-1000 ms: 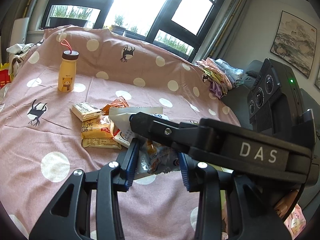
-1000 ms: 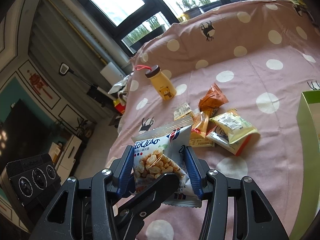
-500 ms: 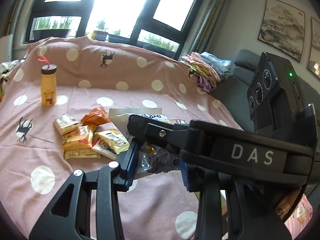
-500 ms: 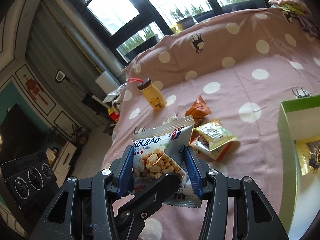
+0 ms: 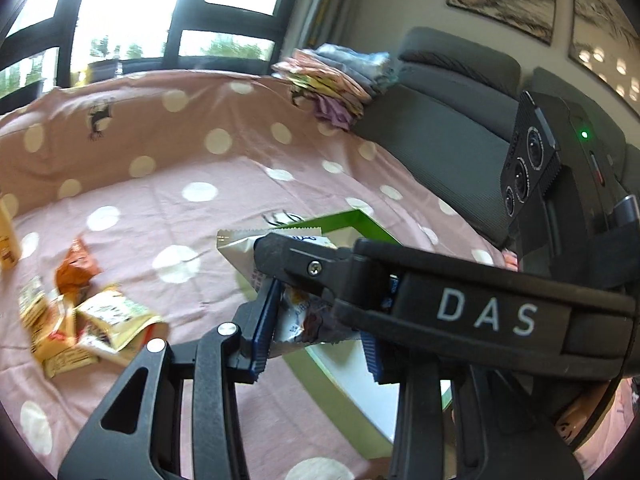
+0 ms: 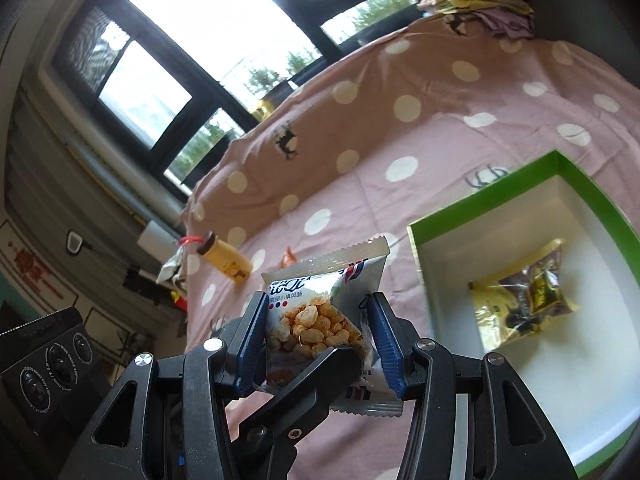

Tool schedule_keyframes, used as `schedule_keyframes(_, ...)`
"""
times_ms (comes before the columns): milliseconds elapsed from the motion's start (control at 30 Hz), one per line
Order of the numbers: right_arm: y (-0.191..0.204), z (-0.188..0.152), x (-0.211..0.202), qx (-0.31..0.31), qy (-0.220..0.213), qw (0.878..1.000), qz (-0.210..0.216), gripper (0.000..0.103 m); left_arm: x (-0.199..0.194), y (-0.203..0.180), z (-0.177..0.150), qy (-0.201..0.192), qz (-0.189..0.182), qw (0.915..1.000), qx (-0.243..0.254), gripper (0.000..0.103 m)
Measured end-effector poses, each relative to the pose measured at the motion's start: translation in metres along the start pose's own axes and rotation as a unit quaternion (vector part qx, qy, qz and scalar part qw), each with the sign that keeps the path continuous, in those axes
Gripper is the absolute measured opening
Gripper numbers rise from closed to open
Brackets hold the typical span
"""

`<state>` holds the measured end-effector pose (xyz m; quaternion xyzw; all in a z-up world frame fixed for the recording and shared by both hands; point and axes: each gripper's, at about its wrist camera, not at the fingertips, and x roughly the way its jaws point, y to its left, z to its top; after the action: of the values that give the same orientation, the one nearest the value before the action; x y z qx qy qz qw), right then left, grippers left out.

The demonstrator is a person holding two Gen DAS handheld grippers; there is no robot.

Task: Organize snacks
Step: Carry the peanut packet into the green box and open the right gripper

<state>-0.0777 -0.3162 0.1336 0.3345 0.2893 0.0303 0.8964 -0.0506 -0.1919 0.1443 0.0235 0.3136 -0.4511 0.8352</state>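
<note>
A silver snack bag [image 6: 320, 312] printed with puffed snacks is held in the air between the blue pads of both grippers. My right gripper [image 6: 318, 344] is shut on it, and my left gripper [image 5: 318, 320] is shut on the same bag [image 5: 296, 320] from the other side. A green-rimmed box [image 6: 480, 208] with a white inside lies just right of the bag and holds one gold snack pack [image 6: 524, 296]. Its rim [image 5: 352, 220] shows behind the bag in the left wrist view. Loose snack packs [image 5: 92, 316] lie on the pink dotted cloth at the left.
A yellow bottle [image 6: 224, 258] with a brown cap lies on the cloth beyond the bag. Folded clothes [image 5: 336, 76] are stacked at the cloth's far corner next to a grey sofa [image 5: 448, 120]. Windows fill the far side.
Both grippers have swung to the right with the bag. The snack pile has slid off to the left and the green box has come fully into view beside the bag.
</note>
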Motion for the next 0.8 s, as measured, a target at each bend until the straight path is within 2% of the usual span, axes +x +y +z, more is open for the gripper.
schedule_keyframes(267, -0.044, 0.01, -0.01, 0.05, -0.013, 0.996, -0.072, 0.054, 0.054, -0.015, 0.006, 0.056, -0.056, 0.9968, 0.004, 0.037)
schedule_keyframes(400, -0.058, 0.014, -0.008, 0.066, -0.008, 0.993, -0.1, 0.054, 0.077, -0.015, 0.004, 0.084, -0.085, 0.9927, -0.017, 0.037)
schedule_keyframes(567, -0.077, 0.012, -0.004, 0.086, 0.014, 0.988, -0.128, 0.054, 0.101, -0.017, -0.001, 0.124, -0.1, 0.9862, -0.045, 0.037)
schedule_keyframes(633, -0.082, 0.012, -0.003, 0.092, 0.018, 0.985, -0.142, 0.054, 0.108, -0.016, -0.005, 0.139, -0.1, 0.9832, -0.061, 0.037)
schedule_keyframes(700, -0.084, 0.011, -0.001, 0.089, 0.024, 0.984, -0.152, 0.054, 0.111, -0.017, -0.009, 0.153, -0.084, 0.9825, -0.064, 0.04)
schedule_keyframes(800, -0.087, 0.011, 0.0, 0.091, 0.028, 0.98, -0.173, 0.054, 0.104, -0.017, -0.013, 0.149, -0.041, 0.9868, -0.049, 0.041)
